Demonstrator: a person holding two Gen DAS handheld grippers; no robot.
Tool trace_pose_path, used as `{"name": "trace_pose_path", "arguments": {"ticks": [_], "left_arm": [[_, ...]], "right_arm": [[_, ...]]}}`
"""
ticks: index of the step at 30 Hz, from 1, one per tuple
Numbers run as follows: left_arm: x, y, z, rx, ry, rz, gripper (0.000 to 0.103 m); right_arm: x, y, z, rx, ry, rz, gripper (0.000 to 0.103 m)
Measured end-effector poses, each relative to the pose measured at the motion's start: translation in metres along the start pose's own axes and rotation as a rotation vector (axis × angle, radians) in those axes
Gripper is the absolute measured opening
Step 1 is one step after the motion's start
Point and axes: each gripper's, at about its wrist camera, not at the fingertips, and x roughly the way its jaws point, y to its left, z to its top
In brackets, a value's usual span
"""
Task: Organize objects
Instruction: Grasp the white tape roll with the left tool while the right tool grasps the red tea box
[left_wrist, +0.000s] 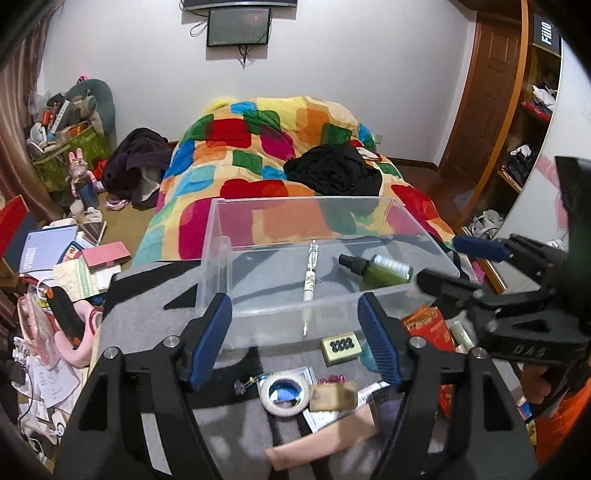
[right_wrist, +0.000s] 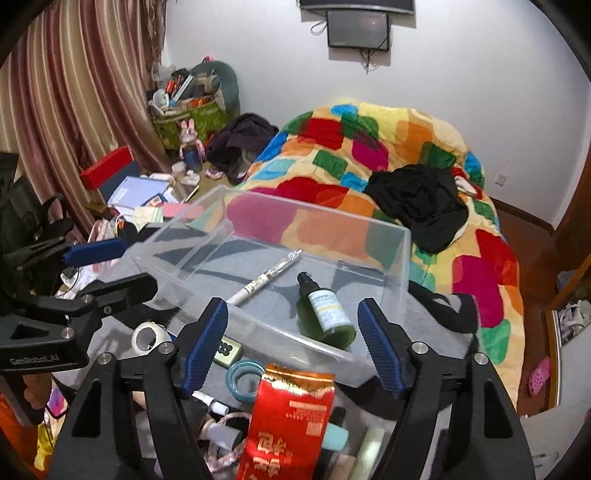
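Note:
A clear plastic bin (left_wrist: 218, 258) (right_wrist: 391, 258) sits on a grey cloth. Inside lie a white pen (left_wrist: 309, 280) (right_wrist: 258, 282) and a green spray bottle (left_wrist: 384, 271) (right_wrist: 325, 314). My left gripper (left_wrist: 295, 339) is open and empty, just in front of the bin, above a tape roll (left_wrist: 284, 397), a small cream box with black dots (left_wrist: 340, 345) and a tan card (left_wrist: 334, 396). My right gripper (right_wrist: 291, 343) is open and empty, above a red packet (right_wrist: 291, 424), a blue ring (right_wrist: 242, 380) and small tubes (right_wrist: 214, 402).
A bed with a colourful quilt (left_wrist: 258, 155) and black clothes (left_wrist: 332, 173) lies beyond the bin. Books and papers (left_wrist: 48, 254) clutter the floor at left. A wooden shelf (left_wrist: 532, 122) stands at right. Curtains (right_wrist: 74, 92) hang at left.

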Motion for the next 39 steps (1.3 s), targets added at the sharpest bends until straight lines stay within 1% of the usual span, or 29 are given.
{"name": "trace_pose_path", "arguments": {"ticks": [3, 5, 8, 13, 18, 25, 27, 33, 36, 38, 39], "left_arm": [[-0.008, -0.002, -0.007, 0.013, -0.011, 0.019, 0.079], [-0.013, -0.002, -0.012, 0.021, -0.021, 0.031, 0.082], [-0.019, -0.004, -0.020, 0.029, -0.035, 0.049, 0.085], [-0.019, -0.004, -0.034, 0.037, -0.034, 0.068, 0.087], [-0.005, 0.003, -0.050, 0.014, 0.020, 0.065, 0.087], [0.017, 0.013, -0.075, -0.016, 0.108, 0.070, 0.087], [0.021, 0.015, -0.076, -0.032, 0.118, 0.063, 0.084], [0.030, 0.018, -0.070, -0.061, 0.121, 0.047, 0.070], [0.035, 0.017, -0.068, -0.059, 0.121, 0.037, 0.061], [0.039, 0.016, -0.067, -0.056, 0.131, 0.030, 0.050], [0.041, 0.015, -0.067, -0.056, 0.136, 0.025, 0.048]], "right_arm": [[-0.015, 0.000, -0.004, 0.003, -0.029, -0.011, 0.074], [-0.024, -0.001, -0.009, 0.013, -0.048, -0.026, 0.082], [-0.033, -0.005, -0.019, 0.034, -0.063, -0.045, 0.082], [-0.034, -0.012, -0.039, 0.085, -0.041, -0.075, 0.082], [-0.027, -0.020, -0.059, 0.146, 0.004, -0.062, 0.082], [-0.012, -0.019, -0.087, 0.171, 0.081, -0.034, 0.082], [-0.006, -0.018, -0.089, 0.173, 0.094, -0.026, 0.082], [0.007, -0.012, -0.082, 0.172, 0.100, -0.010, 0.082], [0.011, -0.006, -0.077, 0.149, 0.089, -0.012, 0.082], [0.015, -0.002, -0.074, 0.132, 0.085, -0.016, 0.081], [0.016, -0.001, -0.073, 0.128, 0.084, -0.021, 0.081]]}}
